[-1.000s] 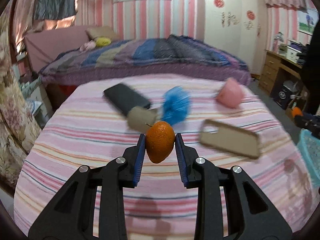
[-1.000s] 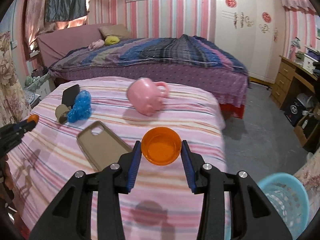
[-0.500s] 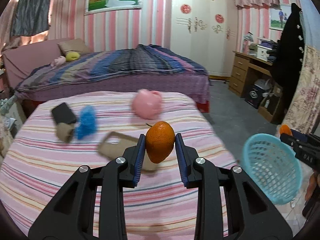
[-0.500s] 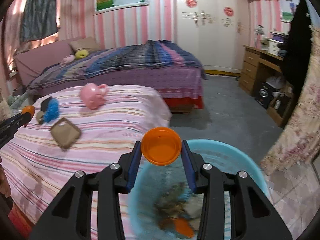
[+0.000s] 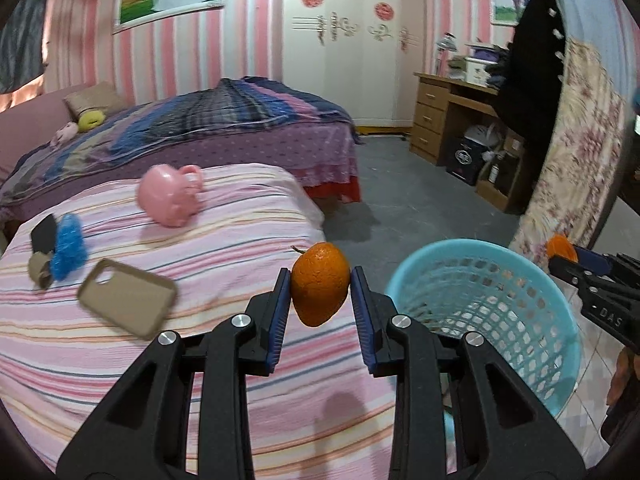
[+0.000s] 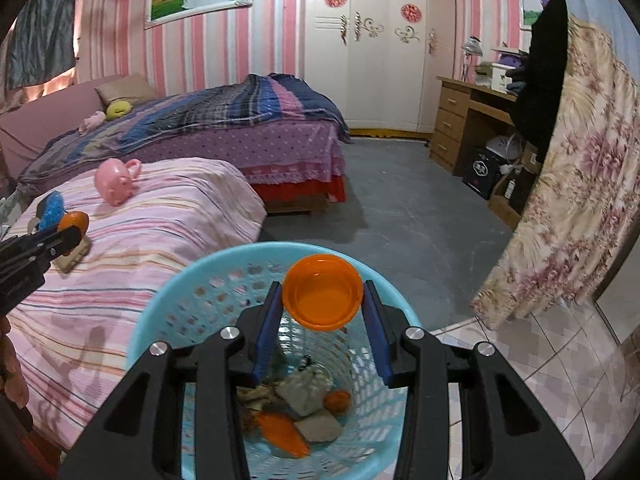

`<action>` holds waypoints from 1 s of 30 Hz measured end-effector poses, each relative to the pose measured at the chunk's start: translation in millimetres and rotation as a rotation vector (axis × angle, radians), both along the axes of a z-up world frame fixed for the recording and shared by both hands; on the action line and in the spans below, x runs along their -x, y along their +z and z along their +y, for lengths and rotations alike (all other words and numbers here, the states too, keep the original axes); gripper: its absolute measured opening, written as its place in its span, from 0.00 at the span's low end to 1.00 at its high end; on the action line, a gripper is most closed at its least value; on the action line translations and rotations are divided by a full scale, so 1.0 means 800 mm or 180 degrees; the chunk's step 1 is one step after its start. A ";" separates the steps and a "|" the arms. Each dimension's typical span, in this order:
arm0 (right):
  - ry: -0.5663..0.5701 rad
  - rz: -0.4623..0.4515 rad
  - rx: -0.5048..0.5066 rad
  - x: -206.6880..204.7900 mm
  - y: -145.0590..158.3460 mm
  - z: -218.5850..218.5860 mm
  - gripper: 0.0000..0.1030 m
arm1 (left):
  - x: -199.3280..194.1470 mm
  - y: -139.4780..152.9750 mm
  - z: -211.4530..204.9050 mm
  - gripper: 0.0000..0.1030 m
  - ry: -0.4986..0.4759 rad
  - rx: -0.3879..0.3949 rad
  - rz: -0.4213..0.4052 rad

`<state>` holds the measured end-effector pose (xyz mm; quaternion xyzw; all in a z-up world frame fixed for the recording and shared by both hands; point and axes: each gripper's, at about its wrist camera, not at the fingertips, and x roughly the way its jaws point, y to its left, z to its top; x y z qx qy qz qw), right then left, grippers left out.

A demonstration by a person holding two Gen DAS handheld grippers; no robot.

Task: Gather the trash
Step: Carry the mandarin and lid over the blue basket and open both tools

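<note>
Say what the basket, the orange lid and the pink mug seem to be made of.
Basket: probably moulded plastic, even turquoise walls pierced by a regular grid of holes.
Orange lid: likely plastic, smooth, slightly translucent.
Pink mug: glossy, plastic or glazed ceramic; the look leaves it open.

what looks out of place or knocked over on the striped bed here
The pink mug lies tipped on its side on the striped bedspread instead of standing. A tan phone case lies loose near a blue scrunched item. Nothing looks spilled or broken.
</note>
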<state>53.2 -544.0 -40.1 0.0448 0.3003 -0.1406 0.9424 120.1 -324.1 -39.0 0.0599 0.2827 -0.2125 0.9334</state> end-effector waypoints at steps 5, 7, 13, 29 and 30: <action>-0.0055 0.0050 0.0003 0.002 -0.010 -0.014 0.39 | 0.004 -0.002 -0.028 0.29 -0.0155 0.0004 0.0005; -0.0079 0.0069 0.0014 0.002 -0.015 -0.018 0.39 | 0.006 0.000 -0.038 0.29 -0.0209 0.0016 -0.0030; -0.0128 0.0088 -0.0013 -0.001 -0.024 -0.024 0.39 | 0.010 0.003 -0.064 0.29 -0.0329 0.0041 -0.0058; -0.0137 0.0100 -0.0002 -0.004 -0.032 -0.022 0.39 | 0.004 0.010 -0.048 0.90 -0.0277 0.0013 -0.0205; -0.0136 0.0099 -0.0002 -0.004 -0.032 -0.022 0.39 | 0.003 0.011 -0.042 0.91 -0.0245 0.0004 -0.0223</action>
